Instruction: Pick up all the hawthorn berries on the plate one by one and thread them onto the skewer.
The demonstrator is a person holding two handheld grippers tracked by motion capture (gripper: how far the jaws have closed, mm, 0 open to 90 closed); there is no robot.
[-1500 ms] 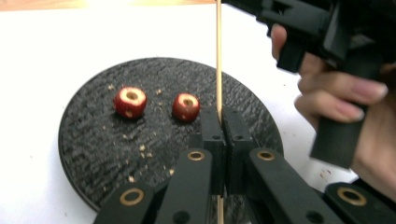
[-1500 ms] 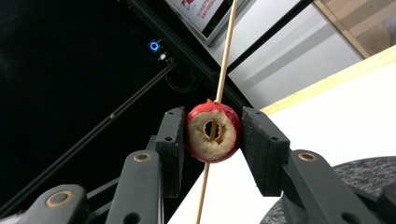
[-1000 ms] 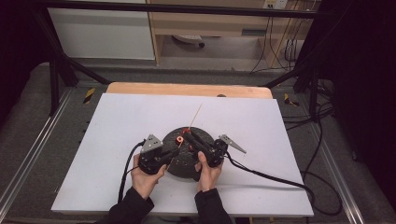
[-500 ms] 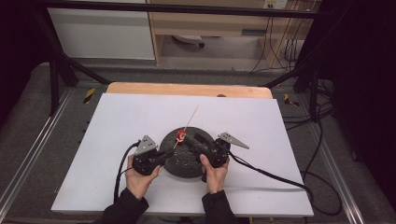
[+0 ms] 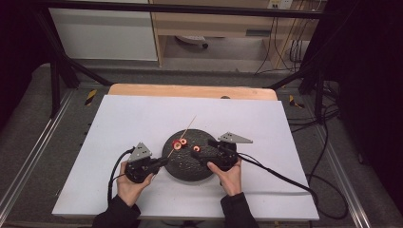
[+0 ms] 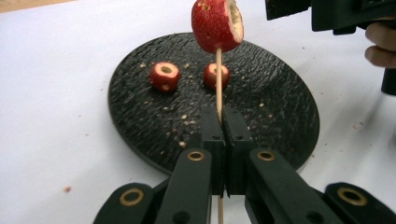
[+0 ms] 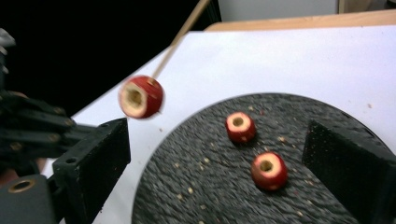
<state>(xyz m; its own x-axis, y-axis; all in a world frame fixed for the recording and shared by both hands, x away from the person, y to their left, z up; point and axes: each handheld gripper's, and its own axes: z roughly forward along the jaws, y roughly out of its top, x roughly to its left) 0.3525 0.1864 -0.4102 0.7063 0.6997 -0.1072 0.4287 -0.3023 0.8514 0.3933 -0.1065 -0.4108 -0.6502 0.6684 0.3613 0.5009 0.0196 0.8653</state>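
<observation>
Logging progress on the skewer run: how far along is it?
Done: one cored red fruit sits threaded on the wooden skewer. In hand: the left gripper is shut on the skewer, and the right gripper is open above the black plate. Left: two loose fruits on the plate.

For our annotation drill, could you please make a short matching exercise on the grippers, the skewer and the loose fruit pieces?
Things:
1. left gripper
2. right gripper
3. skewer
4. loose fruit pieces

States:
A. open, over the plate
B. lying on the plate
C. shut on the skewer
D. carries one red fruit piece, off the plate

Pairs: 1-C, 2-A, 3-D, 4-B
</observation>
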